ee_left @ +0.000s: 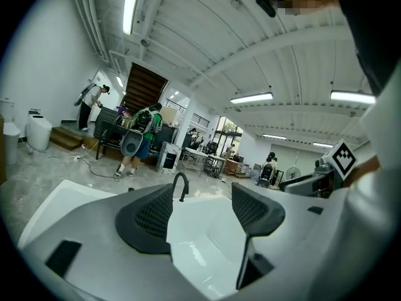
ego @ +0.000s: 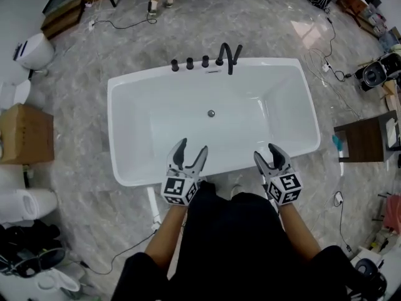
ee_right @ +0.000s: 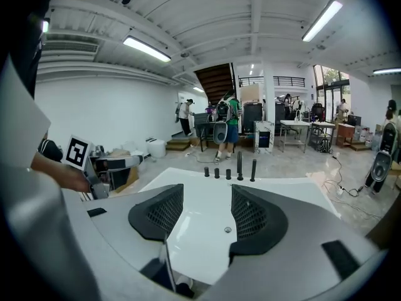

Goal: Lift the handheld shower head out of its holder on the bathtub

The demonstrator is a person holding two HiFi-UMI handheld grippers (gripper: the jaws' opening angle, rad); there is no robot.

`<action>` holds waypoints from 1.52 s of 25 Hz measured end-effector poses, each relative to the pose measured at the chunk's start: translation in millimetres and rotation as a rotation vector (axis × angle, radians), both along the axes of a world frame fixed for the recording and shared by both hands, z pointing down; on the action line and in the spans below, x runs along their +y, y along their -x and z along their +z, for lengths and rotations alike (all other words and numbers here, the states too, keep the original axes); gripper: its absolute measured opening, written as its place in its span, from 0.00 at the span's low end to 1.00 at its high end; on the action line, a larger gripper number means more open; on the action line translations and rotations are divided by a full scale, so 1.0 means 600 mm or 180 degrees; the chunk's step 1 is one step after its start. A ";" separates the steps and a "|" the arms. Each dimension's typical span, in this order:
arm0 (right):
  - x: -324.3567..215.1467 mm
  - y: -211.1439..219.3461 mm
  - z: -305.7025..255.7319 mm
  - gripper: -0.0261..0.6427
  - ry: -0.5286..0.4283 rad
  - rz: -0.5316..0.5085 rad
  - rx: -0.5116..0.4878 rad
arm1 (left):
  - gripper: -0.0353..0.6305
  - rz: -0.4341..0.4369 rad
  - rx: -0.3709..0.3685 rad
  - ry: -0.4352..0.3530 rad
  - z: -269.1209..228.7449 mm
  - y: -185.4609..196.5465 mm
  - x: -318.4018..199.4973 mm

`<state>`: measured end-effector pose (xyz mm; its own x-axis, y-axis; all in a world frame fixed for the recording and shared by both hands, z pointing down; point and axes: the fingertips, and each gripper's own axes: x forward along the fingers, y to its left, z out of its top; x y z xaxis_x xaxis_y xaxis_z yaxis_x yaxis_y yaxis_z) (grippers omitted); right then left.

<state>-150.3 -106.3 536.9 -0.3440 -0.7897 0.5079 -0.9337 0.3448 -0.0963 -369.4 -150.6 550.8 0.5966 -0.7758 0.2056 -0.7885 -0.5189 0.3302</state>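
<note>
- Hovering over the near edge of the bathtub point(ego: 116, 99), the left claw point(ego: 192, 148) and right claw point(ego: 266, 154) are both spread wide, holding nothing.
- The shower head point(ego: 234, 60) stands at the far edge.

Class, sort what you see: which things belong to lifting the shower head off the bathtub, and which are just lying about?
Job in hand: black shower fittings, bathtub, left gripper, right gripper, both with jaws apart.
Lying about: cardboard box, toilet, wooden table, floor cable.

Faucet fittings point(ego: 205, 61) along bathtub point(ego: 269, 63) far rim
</note>
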 end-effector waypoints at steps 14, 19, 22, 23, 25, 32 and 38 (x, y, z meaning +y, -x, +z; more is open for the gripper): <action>-0.020 -0.108 0.006 0.36 -0.0021 0.0335 -0.0123 | 0.46 0.0286 0.0102 0.0142 0.016 -0.146 -0.061; -0.055 -0.140 0.002 0.36 -0.0100 0.0256 -0.0211 | 0.46 0.0270 -0.0001 0.0145 0.019 -0.196 -0.097; -0.065 -0.182 0.004 0.36 -0.0118 0.0242 -0.0285 | 0.46 0.0243 0.0016 0.0219 0.024 -0.250 -0.114; -0.068 -0.199 0.009 0.36 -0.0111 0.0244 -0.0313 | 0.46 0.0234 0.0030 0.0244 0.027 -0.271 -0.122; -0.076 -0.230 0.018 0.36 -0.0083 0.0244 -0.0351 | 0.46 0.0222 0.0032 0.0274 0.034 -0.311 -0.142; -0.120 -0.313 0.036 0.36 -0.0023 0.0157 -0.0452 | 0.46 0.0212 -0.0084 0.0334 0.058 -0.427 -0.234; -0.161 -0.340 0.075 0.36 0.0078 0.0056 -0.0586 | 0.46 0.0203 -0.0239 0.0335 0.094 -0.479 -0.321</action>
